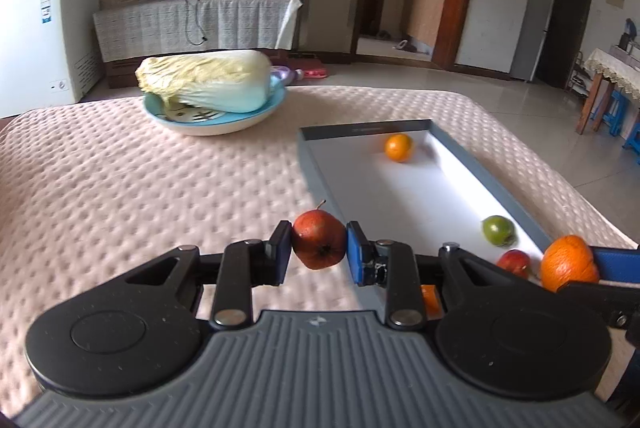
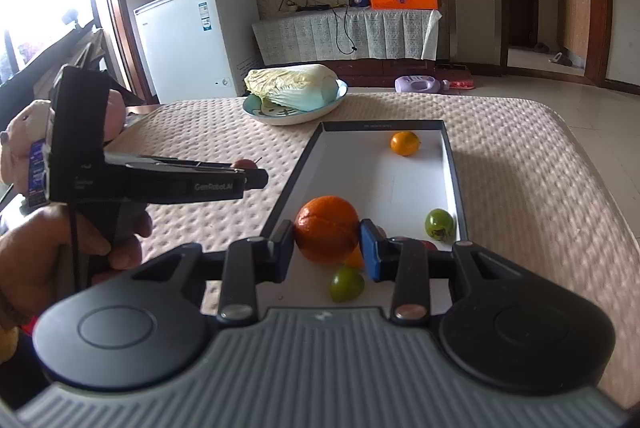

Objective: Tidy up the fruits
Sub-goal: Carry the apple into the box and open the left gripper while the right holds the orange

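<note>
My left gripper (image 1: 319,248) is shut on a red-brown pear (image 1: 319,245), held above the pink cloth just left of the grey tray (image 1: 312,163). My right gripper (image 2: 327,248) is shut on a big orange (image 2: 327,230) over the tray's (image 2: 454,163) near end. In the tray lie a small orange (image 2: 405,143), two green fruits (image 2: 439,225) (image 2: 346,284) and a red fruit (image 1: 514,262). In the right wrist view, the left gripper (image 2: 256,175) shows side-on at the left, with the pear (image 2: 243,163) peeking past its tip. The big orange (image 1: 568,262) sits at the left wrist view's right edge.
A napa cabbage (image 1: 208,83) lies on a blue plate (image 1: 192,125) at the table's far side. A pink quilted cloth (image 1: 120,187) covers the table. A plush toy (image 2: 20,143) sits at the left edge. A hand (image 2: 40,260) grips the left gripper's handle.
</note>
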Demonstrator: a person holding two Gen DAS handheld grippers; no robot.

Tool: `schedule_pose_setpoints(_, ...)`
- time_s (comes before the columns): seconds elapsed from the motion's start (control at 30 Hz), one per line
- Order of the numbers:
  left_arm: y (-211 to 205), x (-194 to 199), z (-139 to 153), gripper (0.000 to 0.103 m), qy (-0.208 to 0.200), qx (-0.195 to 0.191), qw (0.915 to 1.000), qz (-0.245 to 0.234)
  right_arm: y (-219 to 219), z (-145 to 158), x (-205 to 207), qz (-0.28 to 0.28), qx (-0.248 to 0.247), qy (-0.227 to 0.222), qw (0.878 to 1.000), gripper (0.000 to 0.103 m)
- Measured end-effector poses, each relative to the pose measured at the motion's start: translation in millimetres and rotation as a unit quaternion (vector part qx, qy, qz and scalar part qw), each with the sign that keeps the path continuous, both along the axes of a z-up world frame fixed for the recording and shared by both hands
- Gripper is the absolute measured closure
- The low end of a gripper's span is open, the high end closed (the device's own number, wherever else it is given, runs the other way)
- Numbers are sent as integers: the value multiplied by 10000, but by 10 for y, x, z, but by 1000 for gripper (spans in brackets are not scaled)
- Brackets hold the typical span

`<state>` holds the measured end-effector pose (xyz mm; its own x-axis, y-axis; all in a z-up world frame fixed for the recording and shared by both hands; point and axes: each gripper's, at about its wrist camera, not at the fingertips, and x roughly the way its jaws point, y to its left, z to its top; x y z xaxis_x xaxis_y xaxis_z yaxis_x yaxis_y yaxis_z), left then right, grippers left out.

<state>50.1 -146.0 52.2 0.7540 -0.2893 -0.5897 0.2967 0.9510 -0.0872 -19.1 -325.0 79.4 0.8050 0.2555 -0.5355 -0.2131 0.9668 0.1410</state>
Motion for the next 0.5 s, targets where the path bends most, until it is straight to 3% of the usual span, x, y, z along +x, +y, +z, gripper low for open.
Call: schedule_pose_setpoints(0.5,-520,25,-29,69,-72,-38,9993,-366,-178,-86,-56,-82,3,134,9999,64)
